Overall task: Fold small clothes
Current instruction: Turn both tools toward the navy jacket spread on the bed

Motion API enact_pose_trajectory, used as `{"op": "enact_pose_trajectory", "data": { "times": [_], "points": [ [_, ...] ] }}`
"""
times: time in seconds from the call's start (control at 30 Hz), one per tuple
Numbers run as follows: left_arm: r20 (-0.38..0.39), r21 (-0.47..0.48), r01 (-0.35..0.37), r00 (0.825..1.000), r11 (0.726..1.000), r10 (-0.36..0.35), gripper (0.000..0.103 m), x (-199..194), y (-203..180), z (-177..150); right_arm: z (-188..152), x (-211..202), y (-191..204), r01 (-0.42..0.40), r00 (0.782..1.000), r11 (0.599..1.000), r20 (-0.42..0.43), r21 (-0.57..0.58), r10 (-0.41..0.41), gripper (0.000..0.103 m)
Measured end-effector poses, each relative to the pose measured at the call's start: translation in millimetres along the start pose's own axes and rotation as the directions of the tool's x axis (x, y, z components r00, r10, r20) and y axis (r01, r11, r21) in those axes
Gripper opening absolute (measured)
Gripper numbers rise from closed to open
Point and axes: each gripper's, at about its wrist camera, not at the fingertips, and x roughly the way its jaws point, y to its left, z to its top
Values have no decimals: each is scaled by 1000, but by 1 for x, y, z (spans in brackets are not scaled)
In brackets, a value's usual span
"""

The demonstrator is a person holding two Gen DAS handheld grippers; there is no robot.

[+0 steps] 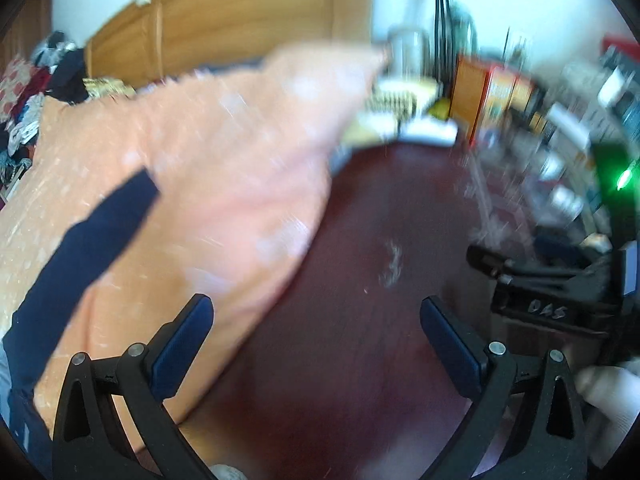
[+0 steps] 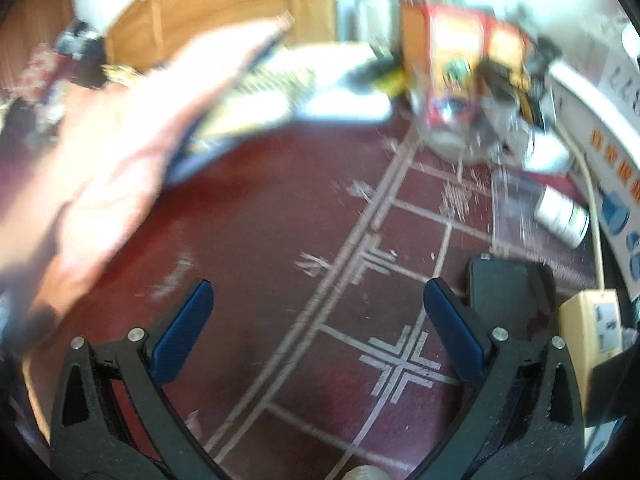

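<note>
Spreading wide in the left wrist view, the left gripper is seen with both blue-padded fingers far apart and nothing held between them. Just beyond the left finger, a peach-orange garment with pale speckles is draped across the left half of the frame, heavily blurred; whether it is lifted or lying flat cannot be told. A dark navy band is laid diagonally over its near part; whether it belongs to the garment cannot be told. A dark red tabletop is exposed between and beyond the fingers. At the right edge, the other black gripper body with handwritten lettering is seen, with a green light above it. Farther back, a stack of pale folded items, an orange box and a wooden headboard are made out, all blurred. A pile of mixed clothes is seen at far left.

In the right wrist view, the right gripper is likewise opened wide and empty, over the dark red tabletop marked with pale worn line patterns. The same peach garment is smeared across the left side, apart from the fingers. A beige power strip with a cord lies at near right, a white bottle on its side farther out, and an orange box among clutter at the back.
</note>
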Motion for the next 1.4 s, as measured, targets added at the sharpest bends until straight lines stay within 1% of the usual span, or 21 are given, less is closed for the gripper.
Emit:
{"op": "enact_pose_trajectory", "data": {
  "times": [0.13,0.2,0.27,0.4,0.43,0.47,0.5,0.53,0.57,0.63,0.7,0.77,0.8,0.83,0.87,0.9,0.97,1.03,1.17,1.37,1.4],
  "points": [
    [199,-64,-64,977,996,75,103,-99,55,-2,10,-59,26,-97,984,993,143,-74,106,103],
    [294,-113,-122,944,986,150,103,-155,87,-7,20,-93,46,-156,956,979,229,-131,183,103],
    [376,-180,-186,894,966,242,103,-218,120,-17,31,-136,73,-232,898,953,334,-194,287,103],
    [516,-284,-267,767,921,381,103,-342,155,-43,40,-227,128,-304,694,887,557,-348,456,103],
    [551,-306,-284,726,909,413,103,-374,158,-51,36,-253,144,-334,610,845,588,-418,532,103],
    [581,-334,-297,682,895,444,103,-407,161,-58,32,-262,154,-351,565,814,589,-462,578,103],
    [602,-356,-301,650,884,464,103,-433,165,-64,25,-275,172,-365,500,768,586,-526,638,103],
    [625,-377,-311,609,872,488,103,-461,167,-71,19,-280,186,-371,471,737,569,-565,674,103],
    [646,-398,-342,554,851,525,103,-490,167,-81,13,-281,207,-386,459,679,508,-625,729,103],
    [650,-452,-432,440,781,620,103,-534,163,-99,0,-281,244,-384,492,595,389,-706,779,103],
    [635,-476,-539,336,695,696,103,-567,159,-118,-19,-290,268,-370,469,556,367,-744,803,103],
    [597,-489,-632,260,602,759,103,-593,160,-141,-32,-302,282,-358,411,537,388,-764,825,103],
    [576,-499,-660,233,562,784,103,-604,164,-151,-39,-309,289,-340,368,547,427,-765,826,103],
    [545,-510,-686,209,519,812,103,-614,170,-163,-44,-307,290,-326,344,564,461,-758,818,103],
    [489,-532,-712,182,458,853,103,-627,183,-179,-49,-311,301,-312,339,579,481,-754,809,103],
    [444,-549,-729,161,409,882,103,-633,192,-191,-54,-306,313,-312,364,573,462,-758,809,103],
    [305,-596,-755,104,274,947,103,-652,222,-229,-58,-286,355,-379,462,450,256,-808,849,103],
    [208,-635,-744,97,210,973,103,-663,246,-265,-65,-278,384,-389,514,407,171,-827,840,103],
    [17,-731,-676,119,93,993,103,-678,296,-353,-96,-258,418,-374,548,347,96,-860,831,103],
    [-189,-867,-497,271,-31,944,103,-680,386,-498,-136,-251,449,-408,585,256,-36,-876,810,103],
    [-212,-885,-464,305,-49,928,103,-676,407,-521,-146,-259,449,-408,592,243,-53,-880,804,103]
  ]
}}
